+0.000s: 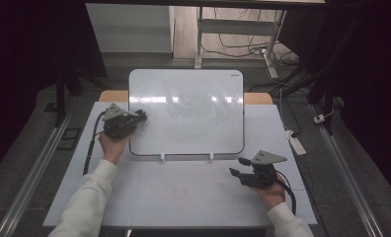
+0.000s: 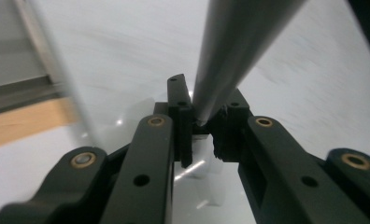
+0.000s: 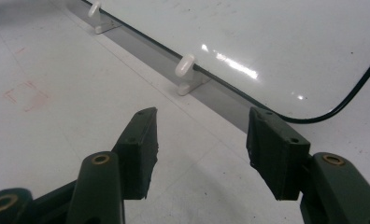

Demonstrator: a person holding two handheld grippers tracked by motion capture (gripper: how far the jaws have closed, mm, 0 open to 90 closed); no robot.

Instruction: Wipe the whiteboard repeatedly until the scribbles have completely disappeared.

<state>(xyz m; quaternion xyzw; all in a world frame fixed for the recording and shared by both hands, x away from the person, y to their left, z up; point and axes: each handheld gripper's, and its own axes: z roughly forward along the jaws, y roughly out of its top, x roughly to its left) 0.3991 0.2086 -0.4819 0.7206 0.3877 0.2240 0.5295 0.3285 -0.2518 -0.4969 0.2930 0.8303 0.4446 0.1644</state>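
While R idles, left hand-held gripper [image 2: 202, 126] clamps marker [image 2: 234, 51] at whiteboard [image 1: 186, 113].

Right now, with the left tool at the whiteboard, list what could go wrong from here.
1. The left tool pinches the grey marker only at its very end, between the jaw tips; pressing on the whiteboard could make it pivot or slip out.
2. The whiteboard leans on two small white pegs; a hard push might shift it.
3. The right tool sits open on the table, not bracing the board.
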